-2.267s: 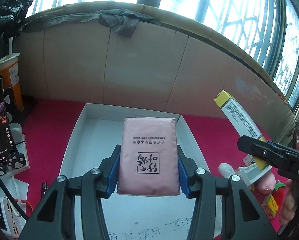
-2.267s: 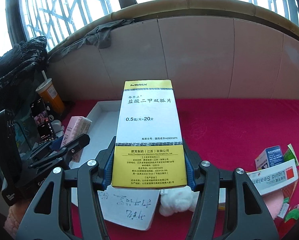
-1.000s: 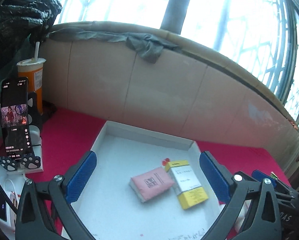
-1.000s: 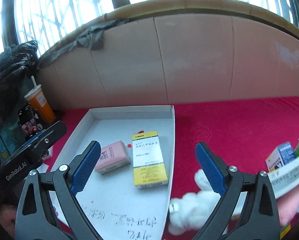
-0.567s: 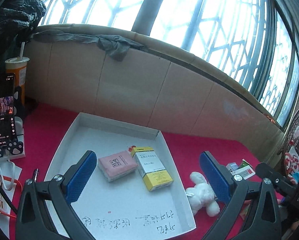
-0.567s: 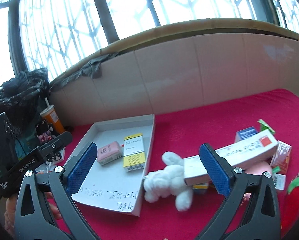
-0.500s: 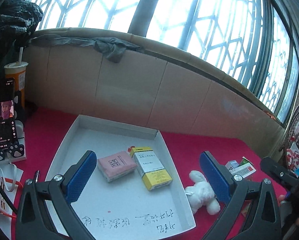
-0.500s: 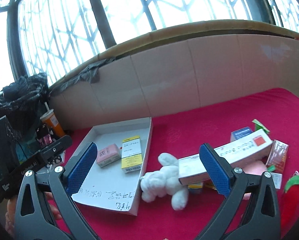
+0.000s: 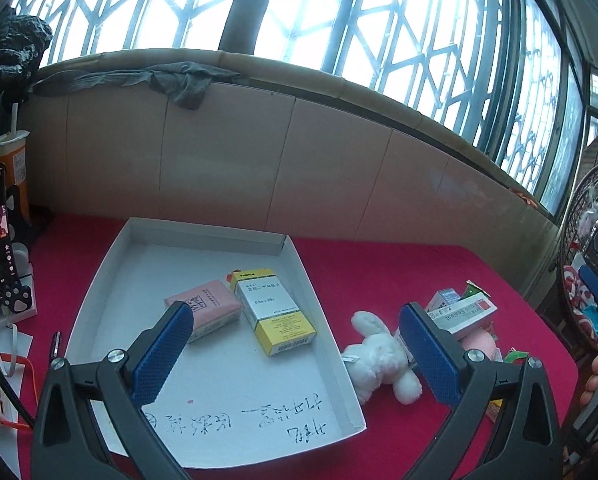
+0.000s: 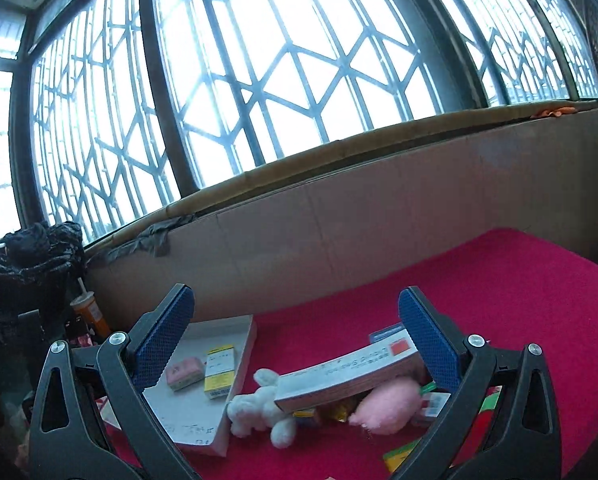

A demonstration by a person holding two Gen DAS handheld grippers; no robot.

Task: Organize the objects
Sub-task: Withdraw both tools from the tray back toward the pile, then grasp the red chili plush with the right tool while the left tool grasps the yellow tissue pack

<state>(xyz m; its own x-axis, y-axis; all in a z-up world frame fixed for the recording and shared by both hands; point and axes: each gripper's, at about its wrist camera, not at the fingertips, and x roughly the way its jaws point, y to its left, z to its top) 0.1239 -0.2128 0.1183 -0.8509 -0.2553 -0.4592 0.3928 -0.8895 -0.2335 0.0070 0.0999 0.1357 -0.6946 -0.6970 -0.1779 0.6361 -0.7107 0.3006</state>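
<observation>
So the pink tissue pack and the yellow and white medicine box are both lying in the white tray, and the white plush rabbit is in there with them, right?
Not quite. The pink tissue pack and medicine box do lie in the white tray, but the white plush rabbit lies outside it on the red cloth, beside the tray's right wall. The left wrist view shows this.

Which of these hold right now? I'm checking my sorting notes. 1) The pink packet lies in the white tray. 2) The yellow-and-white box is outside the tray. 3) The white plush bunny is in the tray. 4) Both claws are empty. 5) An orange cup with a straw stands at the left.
1) True: the pink packet lies in the white tray.
2) False: the yellow-and-white box lies in the tray, beside the packet.
3) False: the white plush bunny lies on the red cloth.
4) True: left claw and right claw are open, empty.
5) True: orange cup.
</observation>
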